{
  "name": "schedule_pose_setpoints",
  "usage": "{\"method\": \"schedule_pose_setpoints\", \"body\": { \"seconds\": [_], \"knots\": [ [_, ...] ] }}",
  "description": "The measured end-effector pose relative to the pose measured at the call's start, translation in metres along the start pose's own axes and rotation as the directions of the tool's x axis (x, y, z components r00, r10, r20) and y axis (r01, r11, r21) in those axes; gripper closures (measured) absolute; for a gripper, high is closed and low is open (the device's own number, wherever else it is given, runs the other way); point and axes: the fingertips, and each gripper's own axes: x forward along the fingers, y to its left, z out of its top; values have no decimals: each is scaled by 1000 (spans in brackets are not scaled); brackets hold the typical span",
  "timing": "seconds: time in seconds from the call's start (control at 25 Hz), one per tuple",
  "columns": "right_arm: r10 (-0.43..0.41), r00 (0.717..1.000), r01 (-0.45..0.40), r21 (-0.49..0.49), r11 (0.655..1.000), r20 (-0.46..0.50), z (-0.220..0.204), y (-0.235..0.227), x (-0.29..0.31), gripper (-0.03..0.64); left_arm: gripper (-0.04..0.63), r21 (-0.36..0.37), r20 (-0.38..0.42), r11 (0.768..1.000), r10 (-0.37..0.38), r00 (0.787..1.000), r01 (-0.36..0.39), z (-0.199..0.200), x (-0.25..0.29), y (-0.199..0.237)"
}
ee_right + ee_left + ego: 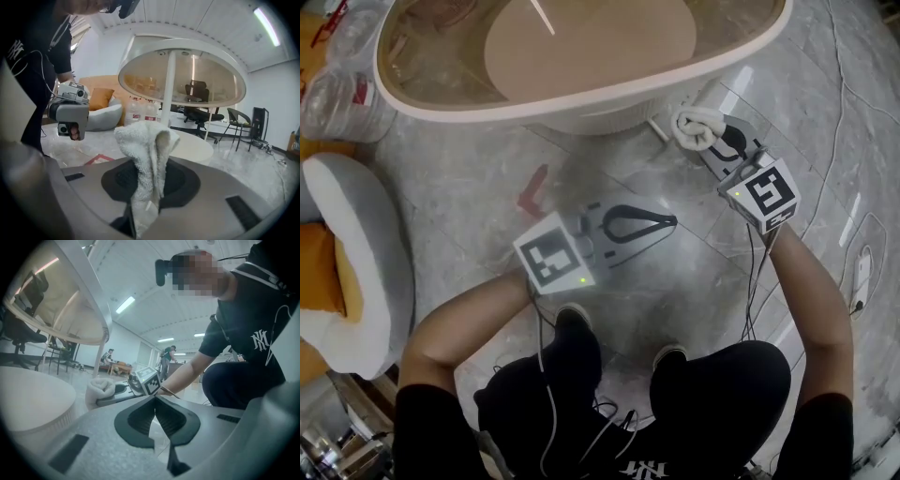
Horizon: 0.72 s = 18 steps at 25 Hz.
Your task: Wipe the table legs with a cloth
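Head cam: high above the crouched person (722,384), facing steeply down at the floor (469,187); table (534,111) along top edge, left gripper (671,221) & right gripper (714,141) mid-frame, fairly near. Left gripper cam: low by the floor, looks along its own fingers (138,416), tilted up twd the right gripper. Right gripper cam: also low, faces the table leg (168,84) close ahead, cloth (147,140) v. near, centre. Shared: table in all 3; each gripper cam catches the other gripper.
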Motion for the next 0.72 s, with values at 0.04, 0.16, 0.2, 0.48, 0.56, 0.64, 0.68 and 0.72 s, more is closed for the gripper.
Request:
{"method": "schedule_pose_setpoints", "body": {
  "seconds": [0.04, 0.16, 0.2, 0.48, 0.56, 0.64, 0.68, 0.72],
  "knots": [
    [2, 1000, -2, 6, 1000, 6, -4, 0, 1, 529, 591, -5, -1, 1000, 1, 1000, -1, -2, -1, 0],
    [-3, 1000, 3, 8, 1000, 13, -8, 0, 3, 529, 591, -22, -11, 1000, 2, 1000, -2, -7, -4, 1],
    [-3, 1000, 3, 8, 1000, 8, -10, 1, 3, 529, 591, -22, -15, 1000, -1, 1000, 0, -7, -6, 2],
    [16, 997, -16, -3, 1000, -81, -43, 8, 15, 529, 591, -21, -21, 1000, -3, 1000, 3, -7, -9, 6],
    [27, 993, -28, 0, 1000, -115, -62, 9, 21, 529, 591, -4, -17, 1000, -10, 1000, 9, -6, -9, 6],
    [33, 994, -31, 19, 999, -108, -69, 9, 24, 529, 591, 5, -11, 1000, -12, 1000, 12, -4, -11, 5],
    [33, 994, -31, 26, 999, -101, -69, 8, 25, 528, 591, 9, -9, 1000, -11, 1000, 12, -3, -13, 5],
    [33, 995, -30, 29, 999, -99, -69, 8, 26, 528, 591, 9, -10, 1000, -9, 1000, 9, -3, -14, 6]
  ]
}}
